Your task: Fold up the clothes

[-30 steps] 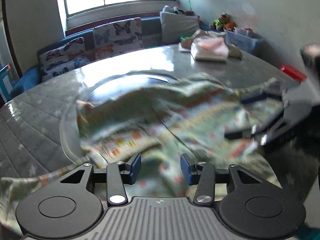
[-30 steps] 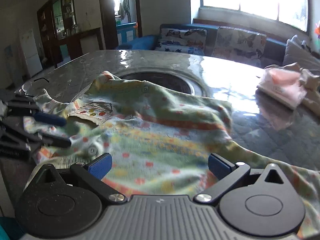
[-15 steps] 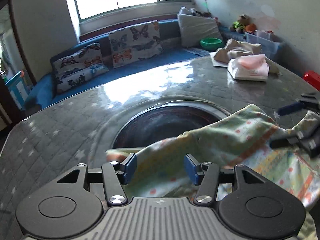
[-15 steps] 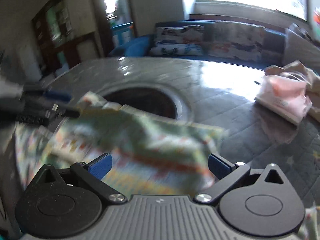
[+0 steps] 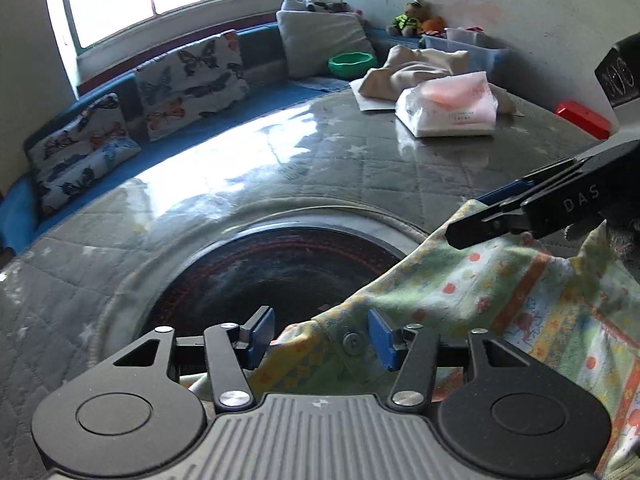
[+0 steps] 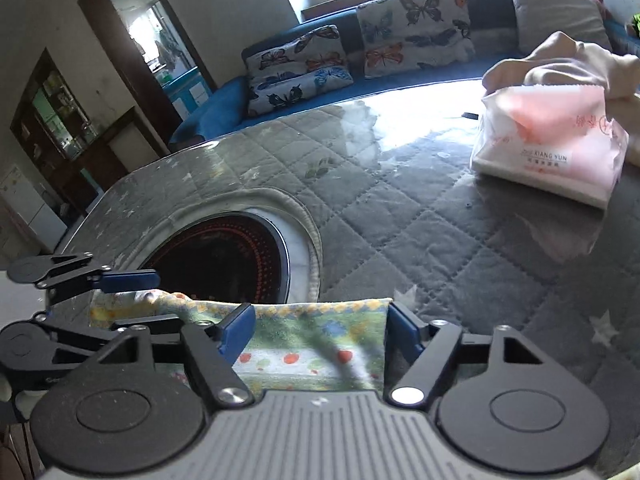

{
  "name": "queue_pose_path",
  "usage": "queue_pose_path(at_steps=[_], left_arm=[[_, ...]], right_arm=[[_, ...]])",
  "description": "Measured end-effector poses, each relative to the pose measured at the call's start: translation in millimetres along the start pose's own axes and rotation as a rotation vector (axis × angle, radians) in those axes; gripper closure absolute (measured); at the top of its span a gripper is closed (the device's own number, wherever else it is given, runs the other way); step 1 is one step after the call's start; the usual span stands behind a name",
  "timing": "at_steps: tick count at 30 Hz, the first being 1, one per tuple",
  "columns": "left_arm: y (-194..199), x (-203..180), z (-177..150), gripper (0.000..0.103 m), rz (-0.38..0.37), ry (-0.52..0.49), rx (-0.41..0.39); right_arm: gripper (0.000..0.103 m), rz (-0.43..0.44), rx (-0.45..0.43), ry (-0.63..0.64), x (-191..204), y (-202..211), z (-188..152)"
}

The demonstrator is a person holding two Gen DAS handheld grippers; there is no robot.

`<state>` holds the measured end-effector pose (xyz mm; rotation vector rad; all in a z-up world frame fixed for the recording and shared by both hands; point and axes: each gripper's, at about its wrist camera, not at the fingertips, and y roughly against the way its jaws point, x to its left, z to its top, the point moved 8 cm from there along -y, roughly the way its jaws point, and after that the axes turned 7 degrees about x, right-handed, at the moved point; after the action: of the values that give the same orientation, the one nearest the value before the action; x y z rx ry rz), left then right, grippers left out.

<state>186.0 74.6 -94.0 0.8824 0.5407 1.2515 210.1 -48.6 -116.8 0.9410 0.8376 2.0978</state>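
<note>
Soft printed garment (image 5: 500, 304), quilted table (image 5: 340, 168)

A grey quilted cover with star prints lies over the counter (image 5: 328, 168), cut away around a dark round glass panel (image 5: 280, 272); a pink-and-white tissue pack (image 5: 450, 110) rests on the far part, touching a crumpled beige cloth (image 5: 416, 66) behind it. Past the counter runs a blue sofa (image 6: 224, 92) bearing butterfly-print cushions (image 6: 412, 26), a grey pillow (image 5: 324, 42) and a green bowl (image 5: 352, 63); a red box (image 5: 582, 118) sits near the counter's right edge.
</note>
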Motion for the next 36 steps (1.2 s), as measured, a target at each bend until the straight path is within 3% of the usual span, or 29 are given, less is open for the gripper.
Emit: queue_pose_path(at_steps=[1, 2, 4, 7, 11, 17, 24, 26, 30, 32, 34, 36], left_arm=[[-2, -1, 0, 0.069, -0.01, -0.001, 0.001], [-4, -1, 0, 0.074, -0.021, -0.002, 0.001], [1, -3, -1, 0.086, -0.013, -0.009, -0.017], [14, -5, -3, 0.092, -0.01, -0.012, -0.051], [41, -12, -16, 0.093, -0.024, -0.012, -0.104], [83, -34, -50, 0.093, -0.095, -0.03, -0.164], [88, -61, -103, 0.093, -0.148, -0.075, -0.093], [90, -61, -110, 0.092, -0.151, -0.076, -0.083], [113, -48, -113, 0.09, -0.168, -0.053, -0.13], [129, -38, -114, 0.09, -0.165, -0.041, -0.166], [140, -23, -113, 0.082, -0.129, -0.012, -0.197], [151, -7, -112, 0.072, -0.092, 0.019, -0.228]], right_arm=[[0.05, 0.002, -0.002, -0.001, 0, 0, 0], [0.063, 0.005, -0.004, -0.004, -1, 0, 0], [0.078, 0.021, -0.013, -0.016, -4, 3, 0], [0.089, 0.059, -0.045, -0.023, -3, 14, -1], [0.095, 0.118, -0.09, 0.023, 12, 37, -10], [0.095, 0.173, -0.076, 0.186, 53, 71, -48], [0.094, 0.176, 0.109, 0.383, 80, 71, -106], [0.088, 0.171, 0.143, 0.411, 83, 72, -115], [0.075, 0.202, 0.1, 0.372, 80, 92, -105], [0.063, 0.216, 0.058, 0.347, 77, 105, -96], [0.05, 0.207, 0.004, 0.316, 72, 114, -84], [0.049, 0.168, -0.039, 0.288, 65, 115, -71]])
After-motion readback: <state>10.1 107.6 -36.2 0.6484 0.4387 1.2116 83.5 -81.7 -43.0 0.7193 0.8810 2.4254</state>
